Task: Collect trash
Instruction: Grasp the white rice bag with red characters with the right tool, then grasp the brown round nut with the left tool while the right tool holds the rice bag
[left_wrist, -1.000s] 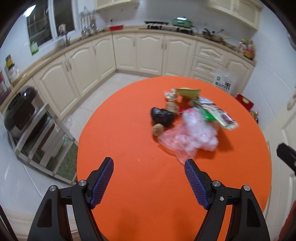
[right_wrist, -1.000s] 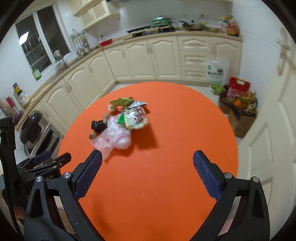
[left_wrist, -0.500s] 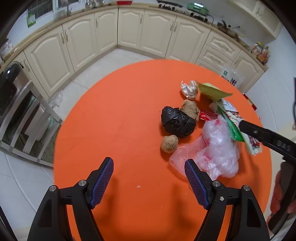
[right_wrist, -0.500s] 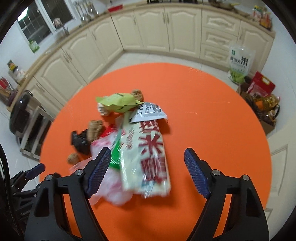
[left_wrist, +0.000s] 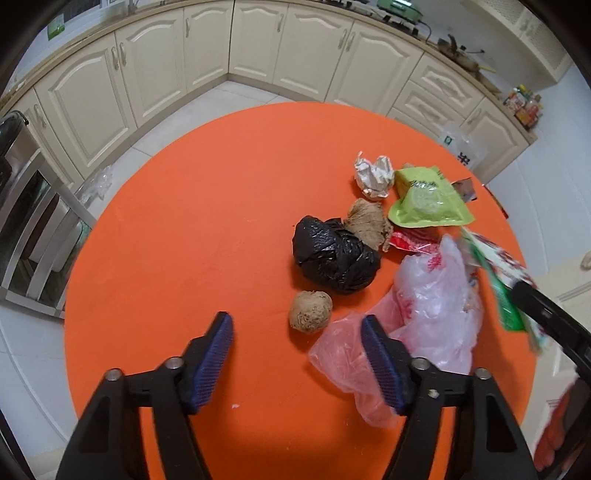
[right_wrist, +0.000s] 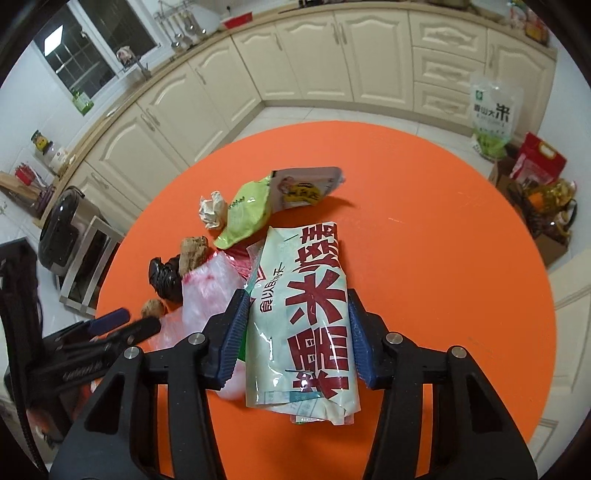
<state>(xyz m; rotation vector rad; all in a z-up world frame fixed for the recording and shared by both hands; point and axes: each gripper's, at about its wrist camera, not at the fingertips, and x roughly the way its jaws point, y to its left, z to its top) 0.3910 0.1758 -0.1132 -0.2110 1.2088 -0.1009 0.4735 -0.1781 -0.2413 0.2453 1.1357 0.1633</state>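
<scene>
A heap of trash lies on the round orange table (left_wrist: 203, 221). It holds a black bag (left_wrist: 334, 258), a brown ball (left_wrist: 310, 312), a pink-clear plastic bag (left_wrist: 432, 302), a green pouch (left_wrist: 424, 199), crumpled white paper (left_wrist: 373, 173) and a white-and-red rice packet (right_wrist: 314, 266). My left gripper (left_wrist: 295, 325) is closing. The brown ball sits at its fingertips untouched, and its right finger lies over the plastic bag. My right gripper (right_wrist: 297, 299) is closing on the rice packet, with a pad against each long edge.
Cream cabinets (left_wrist: 314, 62) curve round the far side. A steel rack with a black cooker (right_wrist: 61, 229) stands left of the table. On the floor at the right are a rice sack (right_wrist: 493, 110) and boxes (right_wrist: 539, 166).
Both grippers have dropped and moved in over the trash heap, and both have narrowed their jaws. The right one now straddles the rice packet; the left one has reached the brown ball.
</scene>
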